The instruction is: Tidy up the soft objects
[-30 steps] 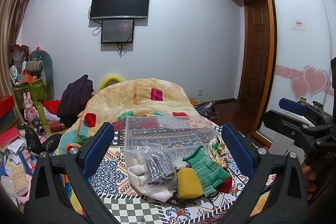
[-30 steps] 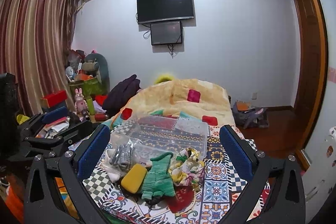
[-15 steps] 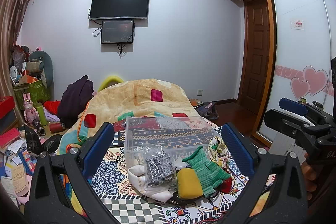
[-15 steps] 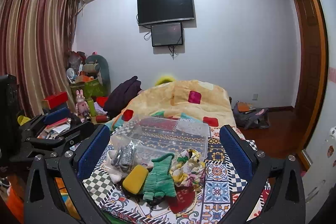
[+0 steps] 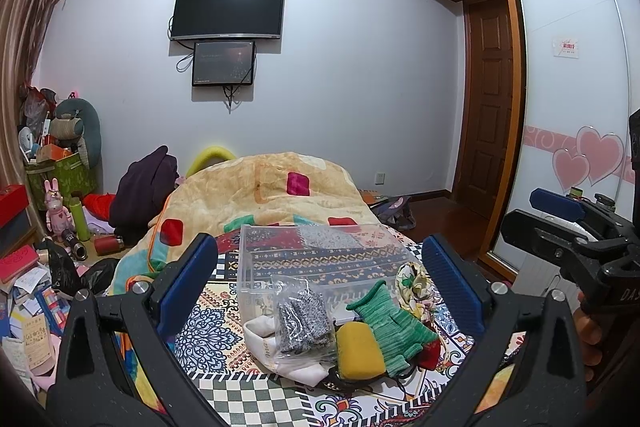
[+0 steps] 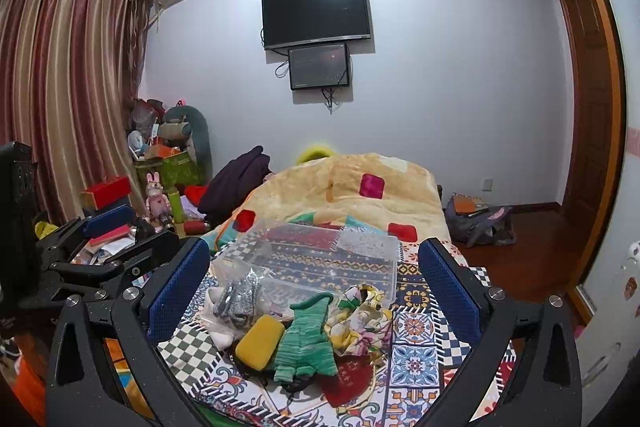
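- Both claws hang spread and empty: the left gripper (image 5: 320, 279) and right gripper (image 6: 314, 281) frame the heap from above.
- The soft things sit just near of the clear bin (image 5: 320, 259): green glove (image 5: 390, 323), yellow sponge (image 5: 358, 349), bagged grey socks (image 5: 302, 317), floral cloth (image 6: 360, 315).
- I'd take the glove first, pinching its cuff, then carry it into the bin.
- Everything rests on a patterned cloth (image 6: 416, 355) over the bed, with a beige quilt (image 5: 272, 187) beyond, clutter far left and a wall TV (image 5: 228, 9).
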Demonstrator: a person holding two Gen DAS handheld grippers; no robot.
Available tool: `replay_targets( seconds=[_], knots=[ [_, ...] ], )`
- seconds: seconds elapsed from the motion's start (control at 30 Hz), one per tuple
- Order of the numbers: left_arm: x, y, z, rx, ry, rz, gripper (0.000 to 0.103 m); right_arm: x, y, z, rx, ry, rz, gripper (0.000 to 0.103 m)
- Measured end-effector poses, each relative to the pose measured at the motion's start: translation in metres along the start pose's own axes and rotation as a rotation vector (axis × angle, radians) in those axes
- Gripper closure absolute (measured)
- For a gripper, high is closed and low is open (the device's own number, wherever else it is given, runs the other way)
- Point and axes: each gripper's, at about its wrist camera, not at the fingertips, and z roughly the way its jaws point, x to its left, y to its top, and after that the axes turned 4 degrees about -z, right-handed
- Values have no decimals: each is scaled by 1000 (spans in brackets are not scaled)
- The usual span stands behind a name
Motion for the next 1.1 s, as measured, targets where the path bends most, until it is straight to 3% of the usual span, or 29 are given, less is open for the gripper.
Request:
replay_targets(
  seconds=[0.5, 0.73, 0.87, 0.97, 1.1],
  knots=[
    [-1, 2, 1, -1, -13, -1, 0, 0, 0, 0, -3, 0, 2, 0],
    [3, -3, 18, 35, -12, -9, 0, -6, -4, 10, 27, -2, 11, 0],
    [9, -10, 35, 69, 7, -9, 1, -15, -13, 27, 84, -10, 25, 0],
    [11, -19, 50, 105, 16, -1, 10, -24, -23, 44, 138, -14, 44, 1],
    [19, -33, 72, 177, 19, -19, 18, -35, -37, 65, 219, -25, 65, 11]
  ],
)
